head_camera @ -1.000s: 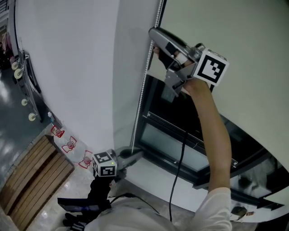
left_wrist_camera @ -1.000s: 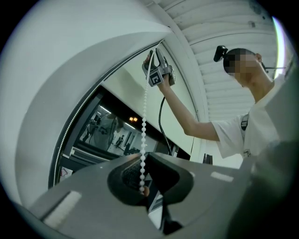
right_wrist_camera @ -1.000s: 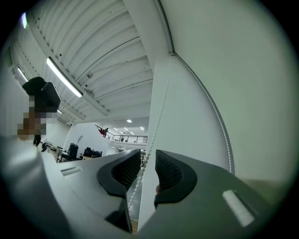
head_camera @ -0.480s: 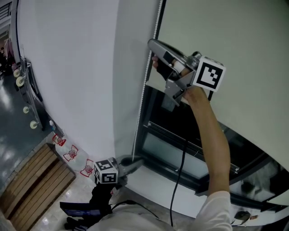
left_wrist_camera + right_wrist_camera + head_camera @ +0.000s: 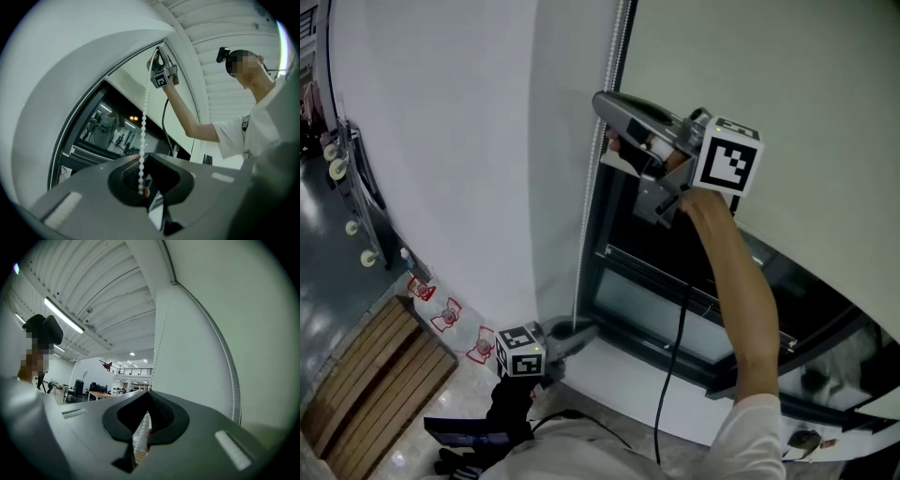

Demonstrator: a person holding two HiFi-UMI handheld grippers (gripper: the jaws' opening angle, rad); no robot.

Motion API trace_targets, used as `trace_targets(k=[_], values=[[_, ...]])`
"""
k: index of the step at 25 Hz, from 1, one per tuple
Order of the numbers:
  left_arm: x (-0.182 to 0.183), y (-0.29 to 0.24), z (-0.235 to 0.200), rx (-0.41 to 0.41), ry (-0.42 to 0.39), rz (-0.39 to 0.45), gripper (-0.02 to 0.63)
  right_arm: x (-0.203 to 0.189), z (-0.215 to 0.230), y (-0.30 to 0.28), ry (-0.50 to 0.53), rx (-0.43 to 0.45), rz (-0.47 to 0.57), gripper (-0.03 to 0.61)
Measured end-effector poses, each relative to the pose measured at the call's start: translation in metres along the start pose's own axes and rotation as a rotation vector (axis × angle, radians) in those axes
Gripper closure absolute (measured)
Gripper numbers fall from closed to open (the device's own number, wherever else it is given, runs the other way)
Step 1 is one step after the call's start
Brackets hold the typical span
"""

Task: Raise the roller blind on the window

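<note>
Hauling on the chain [image 5: 584,234] is being set up: the right gripper [image 5: 602,103] is pinching the chain high up, just beside the blind's [image 5: 750,66] lower edge, its jaws pressed together on the beads. The left gripper [image 5: 584,328] is clamping the same chain low down, near the foot of the window [image 5: 647,300]. The blind is hanging partway, covering the upper glass and leaving a dark band showing below, so the task is looking only partly done. The next move is probably calling for a steady downward draw with the right gripper along the chain's own line, with the left one easing its grip so the two are not fighting each other. Pulling sideways is risking beads slipping, and which strand is raising the blind is not clear from here
</note>
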State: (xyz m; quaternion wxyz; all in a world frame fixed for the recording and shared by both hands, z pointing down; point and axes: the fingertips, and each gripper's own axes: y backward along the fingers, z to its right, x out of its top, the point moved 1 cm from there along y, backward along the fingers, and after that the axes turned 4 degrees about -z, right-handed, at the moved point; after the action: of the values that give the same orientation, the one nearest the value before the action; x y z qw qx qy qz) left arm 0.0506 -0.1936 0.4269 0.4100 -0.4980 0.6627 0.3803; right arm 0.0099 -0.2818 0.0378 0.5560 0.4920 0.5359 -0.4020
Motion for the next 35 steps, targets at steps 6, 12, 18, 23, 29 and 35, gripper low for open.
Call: trace_targets(k=[6, 12, 18, 23, 29, 35], values=[[0.000, -0.002, 0.002, -0.004, 0.005, -0.004, 0.615, -0.029, -0.001, 0.011, -0.025, -0.024, -0.029, 0.574], [-0.002, -0.005, 0.006, -0.020, 0.007, -0.011, 0.615, -0.057, -0.011, 0.015, -0.038, -0.021, -0.050, 0.574], [-0.004, -0.009, 0.008, -0.030, 0.010, -0.012, 0.615, -0.090, -0.015, 0.015, -0.046, -0.034, -0.103, 0.574], [-0.004, -0.010, 0.010, -0.031, 0.018, -0.012, 0.615, -0.131, -0.022, 0.015, -0.069, -0.035, -0.167, 0.574], [-0.004, -0.008, 0.008, -0.024, 0.024, -0.009, 0.615, -0.186, -0.033, 0.018, -0.119, -0.027, -0.230, 0.574], [0.001, -0.007, 0.005, -0.013, 0.022, -0.009, 0.615, -0.210, -0.038, 0.024, -0.153, -0.017, -0.257, 0.574]])
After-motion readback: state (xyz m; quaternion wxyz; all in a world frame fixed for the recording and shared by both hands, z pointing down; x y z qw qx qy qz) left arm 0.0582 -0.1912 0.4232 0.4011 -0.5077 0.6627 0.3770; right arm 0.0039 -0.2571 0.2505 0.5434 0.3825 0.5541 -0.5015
